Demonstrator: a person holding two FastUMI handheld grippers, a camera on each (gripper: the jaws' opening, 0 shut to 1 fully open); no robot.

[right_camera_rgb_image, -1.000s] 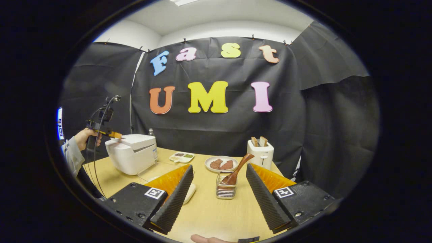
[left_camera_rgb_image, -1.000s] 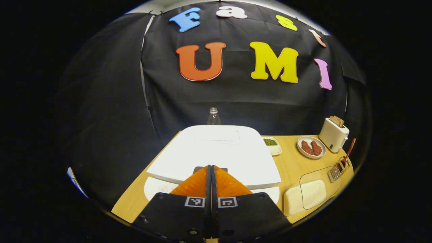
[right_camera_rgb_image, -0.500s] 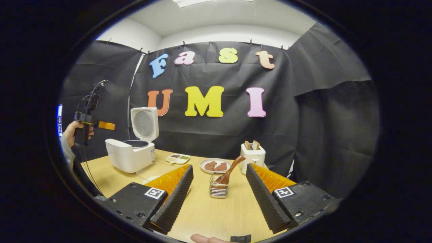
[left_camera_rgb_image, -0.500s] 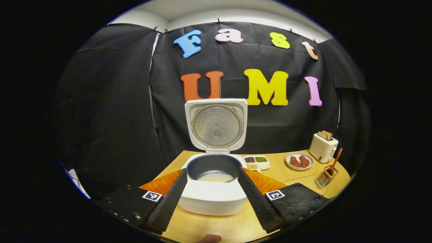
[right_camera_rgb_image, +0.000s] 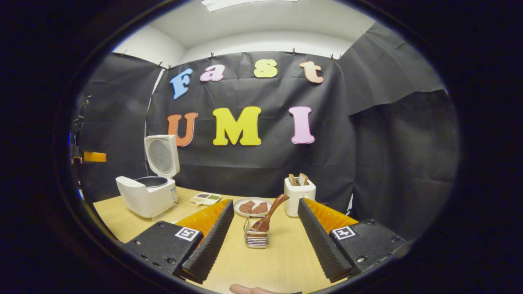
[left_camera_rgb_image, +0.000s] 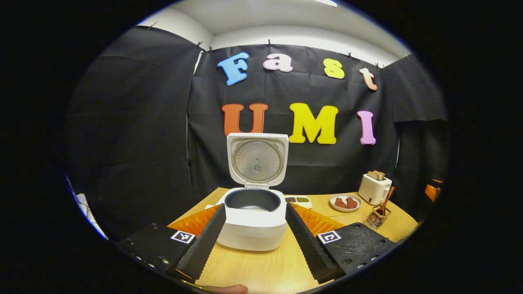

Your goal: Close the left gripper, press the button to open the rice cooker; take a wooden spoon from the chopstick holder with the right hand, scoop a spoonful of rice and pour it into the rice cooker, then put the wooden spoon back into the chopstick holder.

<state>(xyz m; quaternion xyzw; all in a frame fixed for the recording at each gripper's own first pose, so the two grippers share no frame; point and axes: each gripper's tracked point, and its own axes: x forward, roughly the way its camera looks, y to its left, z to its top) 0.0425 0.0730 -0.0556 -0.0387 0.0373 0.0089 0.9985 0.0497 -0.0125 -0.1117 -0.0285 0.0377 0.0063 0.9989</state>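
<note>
The white rice cooker point(left_camera_rgb_image: 253, 226) stands on the wooden table with its lid point(left_camera_rgb_image: 257, 160) swung up and the dark inner pot point(left_camera_rgb_image: 252, 199) showing. My left gripper point(left_camera_rgb_image: 254, 241) is open, its fingers spread to either side of the cooker, held back from it. In the right gripper view the cooker point(right_camera_rgb_image: 145, 196) sits far left. A wooden spoon point(right_camera_rgb_image: 268, 211) leans in the wire chopstick holder point(right_camera_rgb_image: 255, 237) straight ahead of my open right gripper point(right_camera_rgb_image: 263, 241), a short way beyond its fingertips. The same spoon point(left_camera_rgb_image: 384, 204) and holder point(left_camera_rgb_image: 376, 218) appear at the right in the left gripper view.
A plate with two reddish-brown pieces point(right_camera_rgb_image: 253, 207), a white toaster with bread point(right_camera_rgb_image: 299, 195) and a small divided dish of beans point(right_camera_rgb_image: 206, 198) stand behind the holder. A clear sheet point(right_camera_rgb_image: 171, 212) lies flat beside the cooker. The other gripper point(right_camera_rgb_image: 88, 156) hangs at the far left.
The left gripper was shut on the cooker's button; the lid sprang up, and the gripper opened and drew back. The right gripper eased toward the chopstick holder.
</note>
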